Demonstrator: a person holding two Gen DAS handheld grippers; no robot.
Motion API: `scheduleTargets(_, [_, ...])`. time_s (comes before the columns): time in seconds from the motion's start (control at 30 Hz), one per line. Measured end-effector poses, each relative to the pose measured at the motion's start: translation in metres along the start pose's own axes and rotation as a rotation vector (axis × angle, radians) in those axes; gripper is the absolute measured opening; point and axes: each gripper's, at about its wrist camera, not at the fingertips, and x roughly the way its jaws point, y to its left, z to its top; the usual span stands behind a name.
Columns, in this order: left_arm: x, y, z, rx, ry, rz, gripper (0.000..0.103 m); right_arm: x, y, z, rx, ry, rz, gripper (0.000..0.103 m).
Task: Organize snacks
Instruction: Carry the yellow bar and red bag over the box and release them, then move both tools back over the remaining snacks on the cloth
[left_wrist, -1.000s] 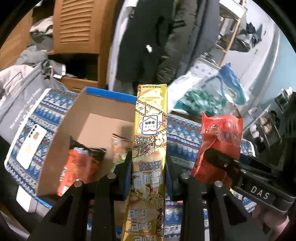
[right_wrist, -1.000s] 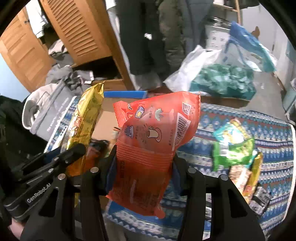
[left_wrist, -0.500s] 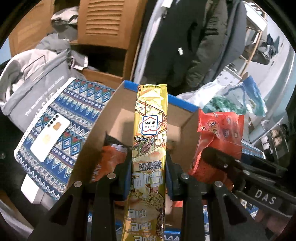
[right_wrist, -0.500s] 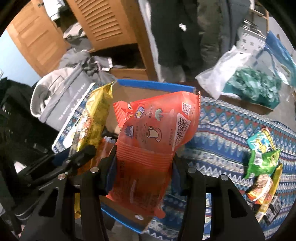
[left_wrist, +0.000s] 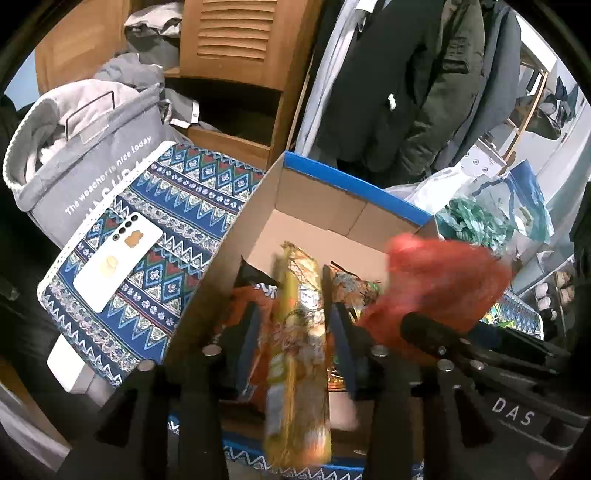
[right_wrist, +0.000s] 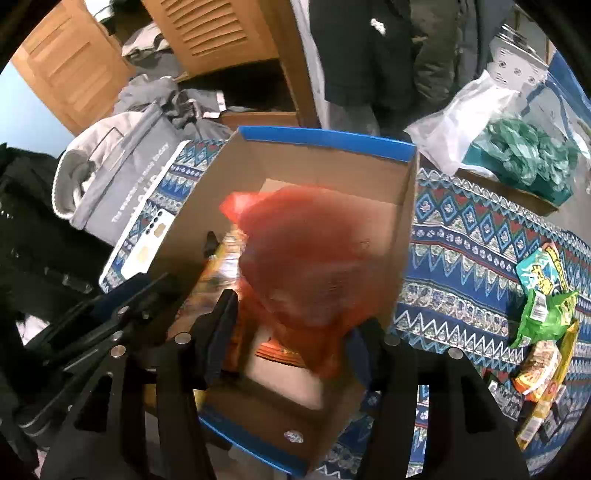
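An open cardboard box with a blue rim (left_wrist: 351, 181) (right_wrist: 325, 136) sits on the patterned cloth. My left gripper (left_wrist: 295, 332) hangs over it with its jaws opening. A long yellow snack pack (left_wrist: 299, 354) is blurred between its fingers, with gaps on both sides, and tips down into the box. My right gripper (right_wrist: 291, 332) is beside it over the same box, jaws also opening. A blurred red packet (right_wrist: 306, 266) (left_wrist: 436, 284) slips down between its fingers. An orange packet (left_wrist: 251, 299) and another snack lie inside the box.
A white phone (left_wrist: 118, 258) lies on the cloth left of the box, beside a grey laundry bag (left_wrist: 74, 166). Several loose snacks (right_wrist: 543, 295) lie on the cloth at the right. Plastic bags (right_wrist: 517, 155), a wooden cabinet and hanging coats stand behind.
Both grippers moved over the box and sank a little. Their jaws widened, and the yellow pack and the red packet, held sharp and still before, now blur downward into the box.
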Motion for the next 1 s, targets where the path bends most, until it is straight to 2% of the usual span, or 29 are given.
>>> scheduleTargets(0.03, [0.000,0.001,0.000,-0.004,-0.001,0.004,0.047,-0.002,-0.002,0.000,0.005,-0.005,-0.007,0.065])
scheduleTargets(0.13, [0.001,0.001,0.000,-0.009,0.008,0.010,0.050,-0.007,-0.007,0.001,0.020,-0.023,-0.013,0.073])
scheduleTargets(0.6, [-0.002,-0.023,-0.005,0.030,0.020,-0.005,0.061,-0.033,-0.033,0.001,0.084,-0.067,-0.019,0.075])
scheduleTargets(0.77, [-0.005,-0.041,-0.009,0.058,0.031,-0.020,0.066,-0.045,-0.051,-0.004,0.115,-0.078,-0.031,0.075])
scheduleTargets(1.0, [-0.006,-0.077,-0.020,0.130,0.054,-0.056,0.066,-0.063,-0.085,-0.017,0.167,-0.093,-0.066,0.075])
